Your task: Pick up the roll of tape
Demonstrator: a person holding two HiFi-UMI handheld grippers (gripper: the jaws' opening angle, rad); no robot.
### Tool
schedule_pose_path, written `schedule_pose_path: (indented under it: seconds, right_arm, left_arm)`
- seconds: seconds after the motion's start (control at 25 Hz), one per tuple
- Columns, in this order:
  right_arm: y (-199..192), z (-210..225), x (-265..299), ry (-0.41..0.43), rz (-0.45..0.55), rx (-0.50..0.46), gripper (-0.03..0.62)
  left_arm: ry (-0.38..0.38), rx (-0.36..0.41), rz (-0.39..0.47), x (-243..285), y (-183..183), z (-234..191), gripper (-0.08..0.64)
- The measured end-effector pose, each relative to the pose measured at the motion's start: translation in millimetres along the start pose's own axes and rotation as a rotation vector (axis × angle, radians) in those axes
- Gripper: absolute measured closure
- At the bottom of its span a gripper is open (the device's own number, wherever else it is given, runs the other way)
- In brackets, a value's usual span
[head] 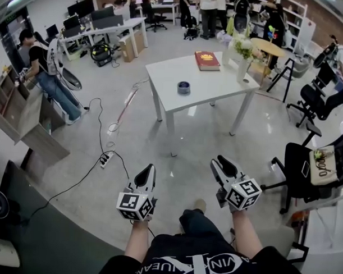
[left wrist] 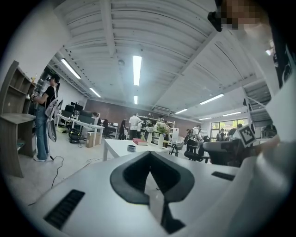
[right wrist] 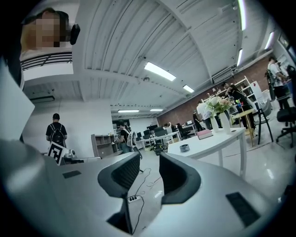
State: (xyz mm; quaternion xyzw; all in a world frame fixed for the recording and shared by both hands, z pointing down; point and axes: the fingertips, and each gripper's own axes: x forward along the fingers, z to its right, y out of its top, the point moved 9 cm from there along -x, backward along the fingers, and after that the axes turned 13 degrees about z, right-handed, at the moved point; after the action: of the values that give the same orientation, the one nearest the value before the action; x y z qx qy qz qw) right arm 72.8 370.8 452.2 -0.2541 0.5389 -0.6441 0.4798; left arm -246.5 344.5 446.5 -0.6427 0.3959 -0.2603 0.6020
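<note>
We hold both grippers level, well short of the white surface. The roll of tape lies flat near the surface's nearer edge, straight ahead and about equally far from both. The right gripper is released, with nothing between its jaws. The left gripper is clenched on nothing. The head view shows this layout, but only the gripper views show the jaws.
</note>
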Motion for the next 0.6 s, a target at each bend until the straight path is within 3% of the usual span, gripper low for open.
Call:
schedule_pose_path:
  seconds: [0.6]
  right_arm:
    - [-6.8,97.2,118.0,0.070,-0.048,0.033,0.451]
  left_arm:
    - [0.080,-0.007,-0.035,123.6,-22.5,-49.4,0.561]
